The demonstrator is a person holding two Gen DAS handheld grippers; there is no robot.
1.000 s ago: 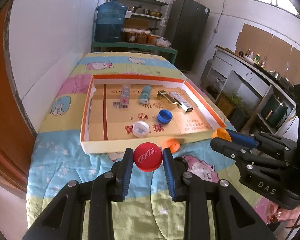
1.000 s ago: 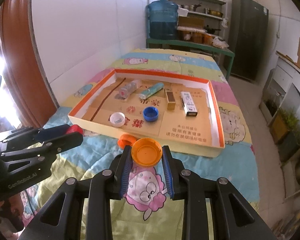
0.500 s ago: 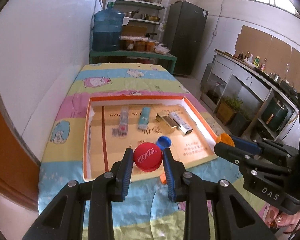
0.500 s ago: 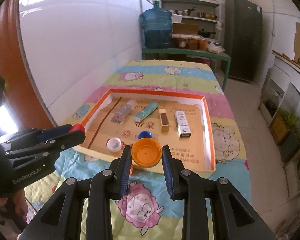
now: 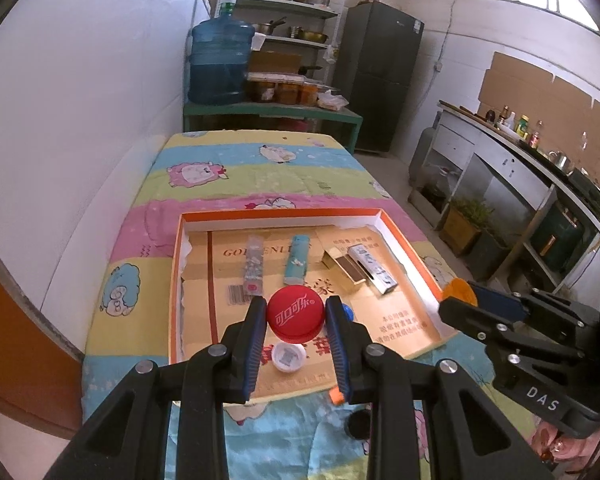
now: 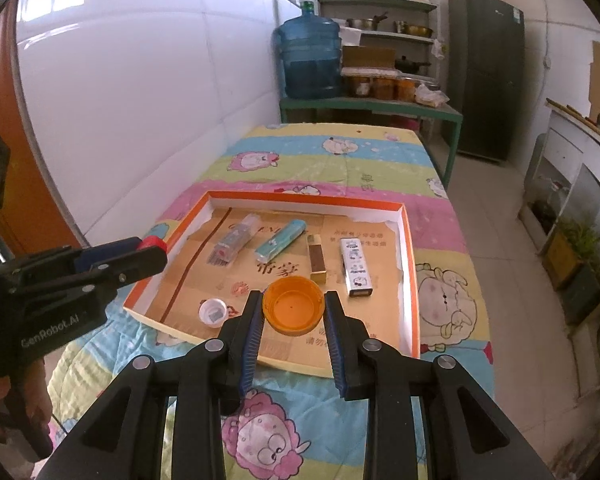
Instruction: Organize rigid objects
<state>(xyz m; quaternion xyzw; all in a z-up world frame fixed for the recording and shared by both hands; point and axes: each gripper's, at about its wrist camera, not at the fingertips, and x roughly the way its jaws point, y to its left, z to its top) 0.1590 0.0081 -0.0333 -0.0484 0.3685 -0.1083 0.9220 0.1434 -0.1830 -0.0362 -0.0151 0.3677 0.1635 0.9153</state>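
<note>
My left gripper point(image 5: 296, 318) is shut on a red bottle cap point(image 5: 296, 314) and holds it high above the near part of the orange-rimmed box tray point(image 5: 276, 213). My right gripper point(image 6: 293, 312) is shut on an orange cap point(image 6: 293, 310), open side up, above the tray's near edge point(image 6: 300, 364). In the tray lie a white cap point(image 5: 287, 356) point(image 6: 213, 312), a blue cap point(image 5: 348, 312) mostly hidden by my left finger, a clear tube point(image 5: 253, 264), a teal tube point(image 5: 297, 258), a gold box point(image 5: 344, 270) and a white box point(image 5: 372, 268).
Another orange cap point(image 5: 336, 395) lies on the cartoon bedsheet point(image 5: 260, 168) just in front of the tray, with a small black cap point(image 5: 359, 424) beside it. A white wall runs along the left. A green bench with a water jug point(image 5: 220, 64) stands behind the bed.
Both grippers have risen and tilted downward with their caps still held, so the tray now sits lower and smaller in view and more of the room shows.
</note>
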